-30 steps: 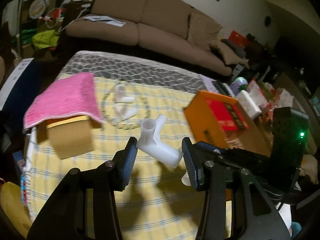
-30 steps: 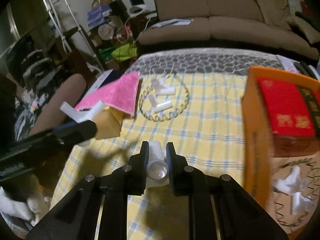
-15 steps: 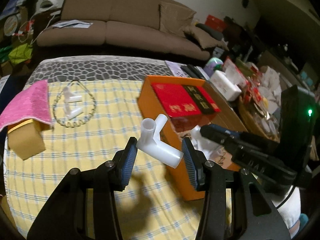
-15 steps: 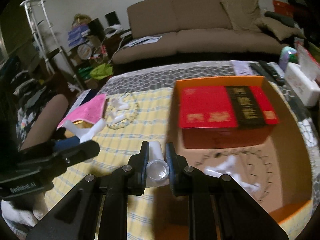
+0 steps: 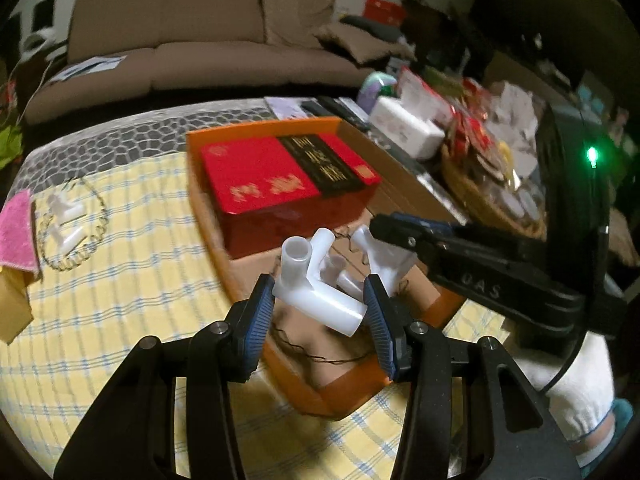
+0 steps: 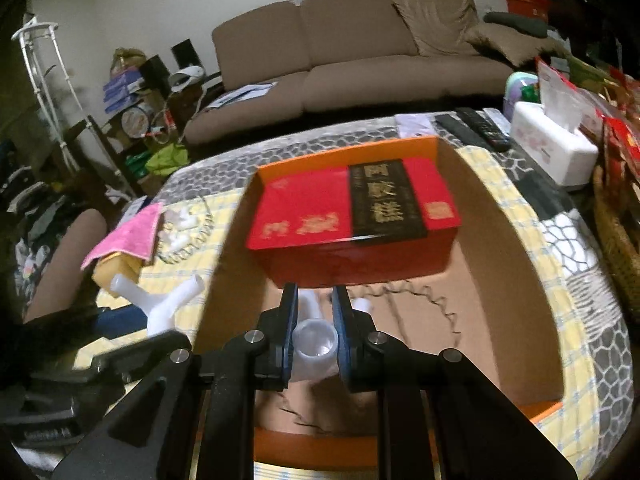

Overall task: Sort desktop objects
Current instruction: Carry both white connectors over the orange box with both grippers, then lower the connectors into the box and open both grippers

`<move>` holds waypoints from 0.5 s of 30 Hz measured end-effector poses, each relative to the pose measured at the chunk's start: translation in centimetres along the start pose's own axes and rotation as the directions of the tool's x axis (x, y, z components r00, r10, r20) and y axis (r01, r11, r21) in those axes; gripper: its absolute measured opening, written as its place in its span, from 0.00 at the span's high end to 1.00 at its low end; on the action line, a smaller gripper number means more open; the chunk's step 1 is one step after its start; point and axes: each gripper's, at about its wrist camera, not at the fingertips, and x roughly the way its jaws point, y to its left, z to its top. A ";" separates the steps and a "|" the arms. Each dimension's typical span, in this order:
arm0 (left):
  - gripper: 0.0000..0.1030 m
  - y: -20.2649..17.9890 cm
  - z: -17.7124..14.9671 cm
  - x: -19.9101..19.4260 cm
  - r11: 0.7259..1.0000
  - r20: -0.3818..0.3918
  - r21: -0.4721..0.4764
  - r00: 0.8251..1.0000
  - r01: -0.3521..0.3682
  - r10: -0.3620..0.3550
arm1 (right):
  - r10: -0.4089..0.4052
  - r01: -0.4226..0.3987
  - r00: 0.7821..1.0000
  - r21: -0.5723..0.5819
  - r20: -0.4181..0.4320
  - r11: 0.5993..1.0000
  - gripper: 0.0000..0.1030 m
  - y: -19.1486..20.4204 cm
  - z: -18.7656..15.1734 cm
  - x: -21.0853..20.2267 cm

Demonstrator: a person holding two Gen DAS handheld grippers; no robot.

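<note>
My left gripper (image 5: 318,308) is shut on a white three-way pipe fitting (image 5: 316,288) and holds it above the near corner of the orange cardboard box (image 5: 304,396). My right gripper (image 6: 314,328) is shut on another white pipe fitting (image 6: 314,348) over the same box's (image 6: 536,414) brown floor. In the left wrist view the right gripper (image 5: 380,232) reaches in from the right above several white fittings (image 5: 340,276) in the box. A red gift box (image 5: 288,184) fills the box's far part. A wire loop (image 6: 424,292) lies on the box floor.
Two white fittings (image 5: 66,220) lie inside a wire ring (image 5: 96,208) on the yellow checked cloth at far left, beside a pink cloth (image 5: 14,232) on a tan block. A tissue box (image 6: 552,144), remotes (image 6: 476,126) and a wicker basket (image 5: 492,200) stand to the right.
Both grippers have moved right from the pink cloth area to over the orange box, each still holding its fitting. The right gripper now sits low inside the box.
</note>
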 end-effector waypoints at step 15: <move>0.56 -3.2 -2.1 3.6 0.989 -0.088 0.132 0.993 -0.065 0.077 | -0.108 0.110 0.993 0.042 -0.045 0.993 0.80 -5.3 -1.0 1.2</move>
